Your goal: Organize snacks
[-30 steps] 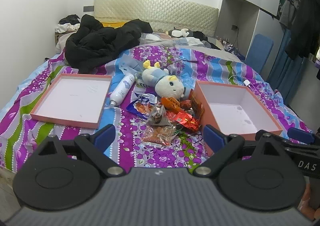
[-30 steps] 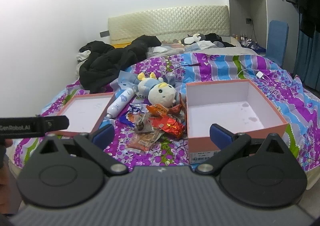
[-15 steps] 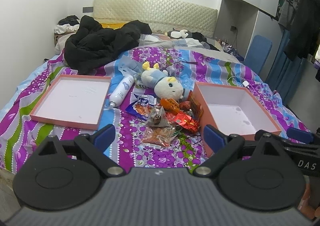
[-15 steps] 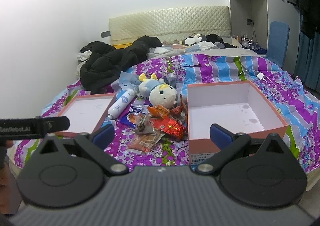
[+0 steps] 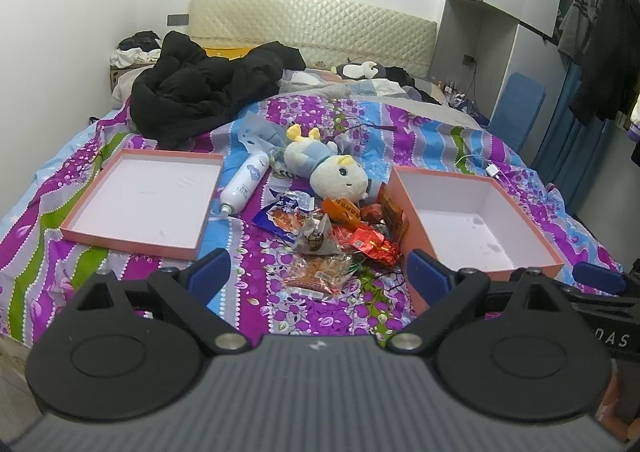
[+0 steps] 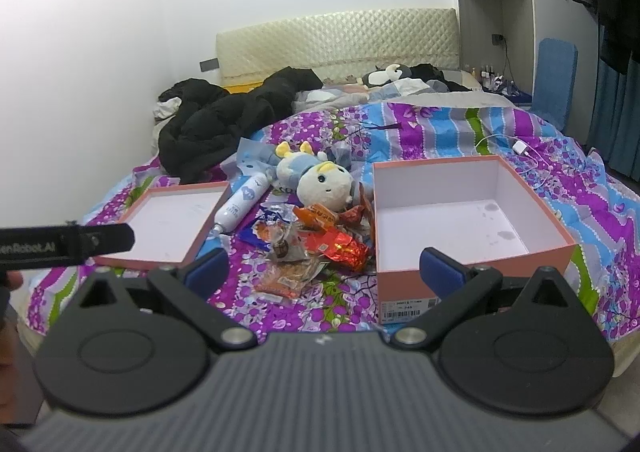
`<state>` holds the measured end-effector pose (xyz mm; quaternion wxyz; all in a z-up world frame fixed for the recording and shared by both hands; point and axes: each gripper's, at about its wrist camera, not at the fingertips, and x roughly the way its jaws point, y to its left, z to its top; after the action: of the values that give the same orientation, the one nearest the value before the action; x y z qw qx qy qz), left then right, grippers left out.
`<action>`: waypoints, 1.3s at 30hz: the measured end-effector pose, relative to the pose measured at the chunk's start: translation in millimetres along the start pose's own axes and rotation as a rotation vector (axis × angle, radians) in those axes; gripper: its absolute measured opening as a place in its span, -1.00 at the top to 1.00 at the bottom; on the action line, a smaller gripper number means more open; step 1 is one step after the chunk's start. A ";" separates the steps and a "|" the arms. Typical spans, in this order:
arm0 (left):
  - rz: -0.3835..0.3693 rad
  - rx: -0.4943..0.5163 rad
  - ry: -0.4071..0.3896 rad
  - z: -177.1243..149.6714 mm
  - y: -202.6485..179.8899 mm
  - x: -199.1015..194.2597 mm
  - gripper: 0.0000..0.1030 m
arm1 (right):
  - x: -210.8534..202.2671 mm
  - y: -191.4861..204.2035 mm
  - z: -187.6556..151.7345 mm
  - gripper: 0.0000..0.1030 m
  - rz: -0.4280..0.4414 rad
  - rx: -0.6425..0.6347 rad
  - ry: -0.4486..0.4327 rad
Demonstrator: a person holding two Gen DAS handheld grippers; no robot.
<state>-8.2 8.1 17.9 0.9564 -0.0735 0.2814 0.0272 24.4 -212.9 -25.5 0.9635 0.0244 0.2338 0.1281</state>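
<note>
Barely anything moved, both cameras just crept closer. Left gripper (image 5: 318,276) and right gripper (image 6: 324,270) are wide open, empty. Crinkly foil snack packets (image 5: 340,230) sit between the shallow pink lid (image 5: 140,200) and deep pink cardboard box (image 6: 472,228); overlapping wrappers could slip or drag neighbours.

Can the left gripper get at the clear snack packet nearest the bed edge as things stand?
Probably yes. The left gripper is open and empty, and the clear snack packet lies flat on the bedspread at the near edge of the snack pile, with nothing between it and the fingers.
</note>
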 end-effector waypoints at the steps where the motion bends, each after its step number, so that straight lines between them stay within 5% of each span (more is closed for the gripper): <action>1: 0.000 0.000 -0.001 0.1 0.2 -0.1 -0.88 | 0.2 -0.2 -0.2 -1.00 -0.001 0.002 -0.002; 39: -0.004 -0.047 0.075 -27.4 15.3 46.8 -0.88 | 25.2 -1.7 -24.6 -1.00 -0.033 0.012 0.064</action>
<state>15.1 19.4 -32.1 0.9432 -0.0976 0.3163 0.0290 35.1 -208.3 -58.8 0.9573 0.0219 0.2657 0.1114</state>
